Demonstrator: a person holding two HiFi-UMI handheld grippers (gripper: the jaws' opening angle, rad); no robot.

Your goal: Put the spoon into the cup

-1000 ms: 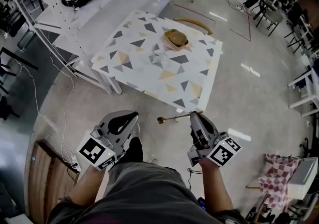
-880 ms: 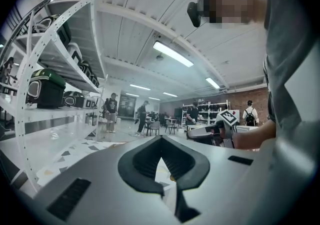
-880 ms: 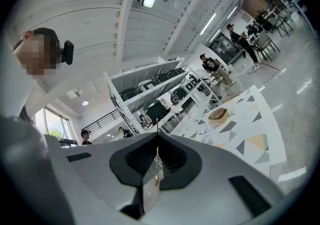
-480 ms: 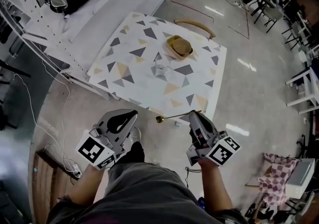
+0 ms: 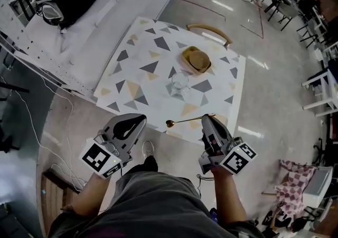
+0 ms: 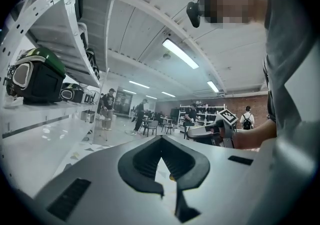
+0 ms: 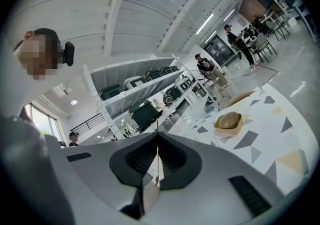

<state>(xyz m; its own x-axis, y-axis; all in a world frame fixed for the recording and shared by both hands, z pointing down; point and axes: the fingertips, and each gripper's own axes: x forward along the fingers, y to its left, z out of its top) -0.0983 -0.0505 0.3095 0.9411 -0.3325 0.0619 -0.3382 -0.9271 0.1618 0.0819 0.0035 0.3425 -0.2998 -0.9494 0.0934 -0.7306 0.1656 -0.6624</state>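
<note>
Pale polished flooring is seen around the person's grey-clad lap at the bottom of the head view. Nearest, the left gripper (image 5: 141, 121) is held with its jaws pressed together and nothing between them. Beside it, the right gripper (image 5: 206, 120) is clamped on the handle of a gold spoon (image 5: 182, 121), whose bowl is pointed left at the near edge of the triangle-patterned table (image 5: 132, 73). Farther on, a clear glass cup (image 5: 180, 82) is stood upright near the tabletop's middle, well apart from the spoon. Beyond it a wooden bowl (image 5: 196, 60) is set, and a chair back (image 5: 208, 27) is seen past the far edge.
</note>
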